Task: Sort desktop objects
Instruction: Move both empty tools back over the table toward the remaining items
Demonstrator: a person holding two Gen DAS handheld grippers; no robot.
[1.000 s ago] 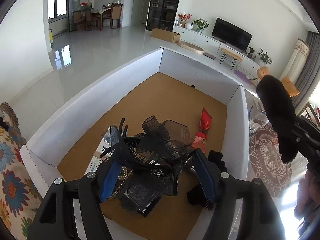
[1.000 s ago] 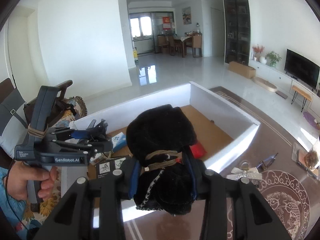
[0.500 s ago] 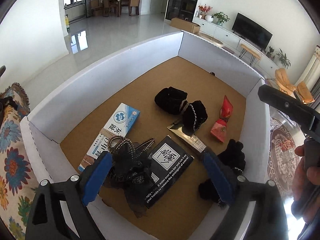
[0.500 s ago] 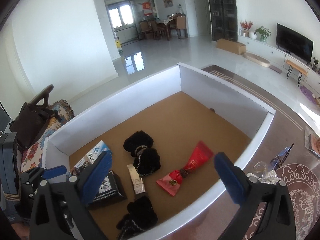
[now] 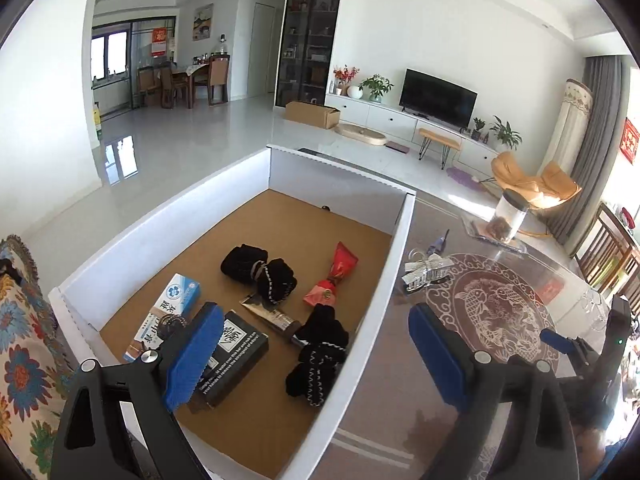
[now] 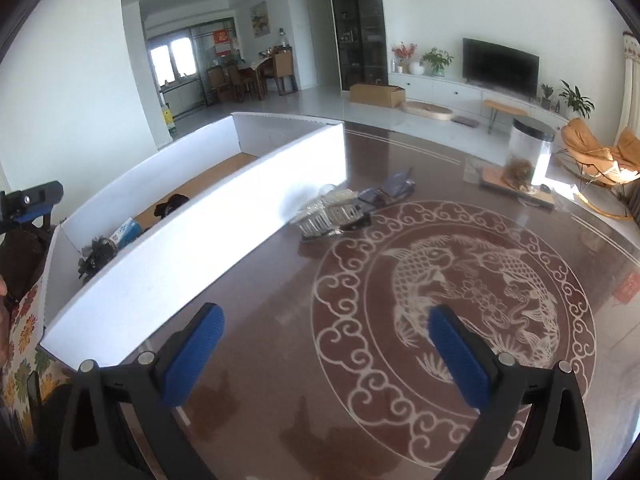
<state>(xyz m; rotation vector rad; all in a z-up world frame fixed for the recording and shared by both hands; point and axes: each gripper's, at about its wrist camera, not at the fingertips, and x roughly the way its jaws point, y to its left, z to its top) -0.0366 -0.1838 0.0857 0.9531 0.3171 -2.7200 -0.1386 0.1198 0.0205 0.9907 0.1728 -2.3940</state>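
The left gripper [image 5: 312,354] hangs spread wide and empty over the near right wall of the white cardboard box [image 5: 384,280], and the right gripper [image 6: 326,354] is likewise wide apart with nothing between its pads, above the brown patterned tabletop [image 6: 440,280]. Inside the box lie a black booklet [image 5: 236,352], a blue-and-white carton [image 5: 168,316], two black fuzzy hair ties [image 5: 260,272] [image 5: 318,356] and a red tube [image 5: 334,280]. Farther off on the tabletop, just outside the box, sit silver hair clips [image 6: 332,216] and a clear jar [image 6: 528,152].
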